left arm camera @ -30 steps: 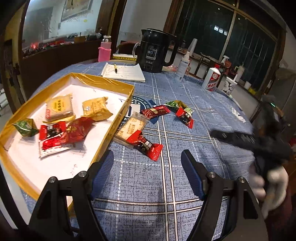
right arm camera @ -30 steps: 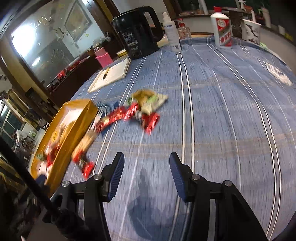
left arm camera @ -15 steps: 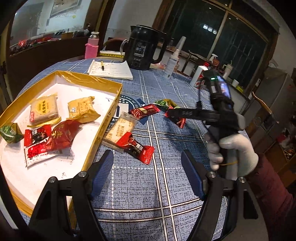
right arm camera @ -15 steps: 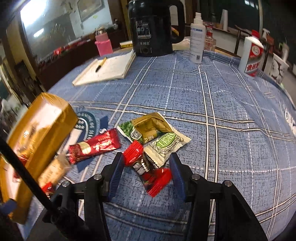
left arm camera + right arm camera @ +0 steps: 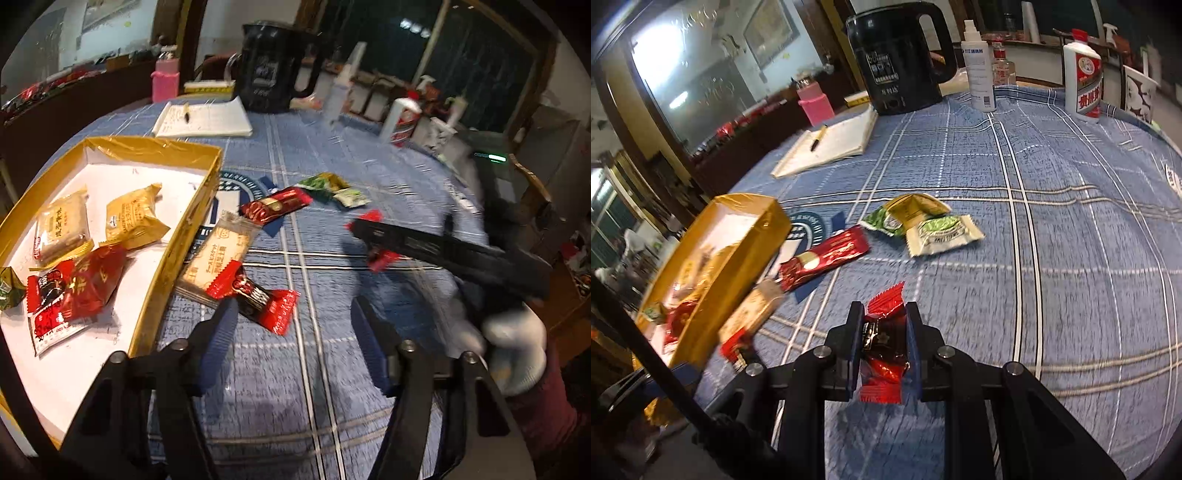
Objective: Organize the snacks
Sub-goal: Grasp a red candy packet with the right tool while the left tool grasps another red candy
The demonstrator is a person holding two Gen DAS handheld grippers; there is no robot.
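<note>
My right gripper is shut on a red and black candy wrapper and holds it just above the blue checked cloth; it also shows in the left wrist view. My left gripper is open and empty, near another red and black candy that lies on a beige biscuit pack. The gold-rimmed tray at the left holds several snacks. A long red bar and green and cream packets lie loose on the cloth.
A notebook with a pen, a black kettle, a pink bottle, a spray bottle and a white liquor bottle stand at the table's far side.
My right gripper has closed on the red and black candy and drawn it back from the green and cream packets. The left gripper has come closer to the candy by the tray.
</note>
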